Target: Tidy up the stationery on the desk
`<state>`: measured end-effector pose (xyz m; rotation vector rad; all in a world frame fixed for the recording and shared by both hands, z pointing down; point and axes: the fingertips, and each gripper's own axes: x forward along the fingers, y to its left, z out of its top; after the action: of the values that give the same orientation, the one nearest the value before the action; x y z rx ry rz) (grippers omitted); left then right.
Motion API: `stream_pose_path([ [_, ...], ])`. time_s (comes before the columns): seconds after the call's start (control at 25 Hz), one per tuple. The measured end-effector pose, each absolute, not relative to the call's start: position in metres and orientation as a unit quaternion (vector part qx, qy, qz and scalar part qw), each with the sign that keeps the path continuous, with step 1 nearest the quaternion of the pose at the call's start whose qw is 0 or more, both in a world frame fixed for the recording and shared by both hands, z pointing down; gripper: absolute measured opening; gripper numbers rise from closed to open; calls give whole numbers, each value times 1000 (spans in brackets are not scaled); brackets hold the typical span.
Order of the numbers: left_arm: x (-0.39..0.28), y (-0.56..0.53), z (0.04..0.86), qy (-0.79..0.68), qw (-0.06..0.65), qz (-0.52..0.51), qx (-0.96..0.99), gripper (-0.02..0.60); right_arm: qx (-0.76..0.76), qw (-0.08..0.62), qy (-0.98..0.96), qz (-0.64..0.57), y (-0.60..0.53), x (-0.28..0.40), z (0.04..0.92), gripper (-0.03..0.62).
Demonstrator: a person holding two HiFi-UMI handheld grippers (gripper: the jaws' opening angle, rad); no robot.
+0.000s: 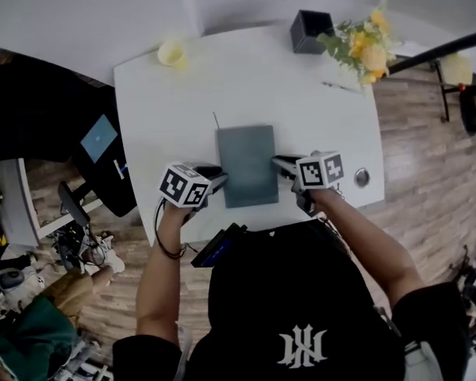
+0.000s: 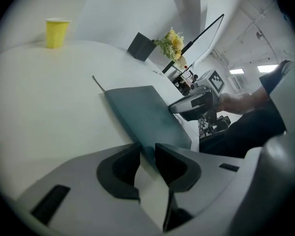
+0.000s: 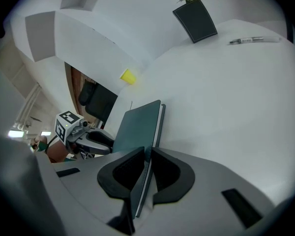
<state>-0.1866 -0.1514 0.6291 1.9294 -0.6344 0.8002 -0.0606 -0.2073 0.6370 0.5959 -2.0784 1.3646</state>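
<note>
A dark teal notebook is in the middle of the white desk. My left gripper is shut on its left edge and my right gripper is shut on its right edge. In the left gripper view the notebook runs out from between the jaws toward the right gripper. In the right gripper view its page edge shows. I cannot tell whether it rests on the desk. A pen lies at the far right near a black pen holder.
A yellow cup stands at the far left corner. Yellow flowers stand beside the holder. A thin dark stick lies just beyond the notebook. A round metal fitting sits near the desk's right edge. Black chair at the left.
</note>
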Motion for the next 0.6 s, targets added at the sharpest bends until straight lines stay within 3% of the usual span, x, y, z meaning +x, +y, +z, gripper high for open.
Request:
stream_pose_path([
  [0.28, -137, -145, 630, -266, 469, 322, 778, 94, 205, 308, -790, 489, -218, -19, 637, 66],
  [0.6, -131, -146, 632, -300, 480, 315, 762, 91, 189, 306, -808, 467, -218, -12, 638, 67],
])
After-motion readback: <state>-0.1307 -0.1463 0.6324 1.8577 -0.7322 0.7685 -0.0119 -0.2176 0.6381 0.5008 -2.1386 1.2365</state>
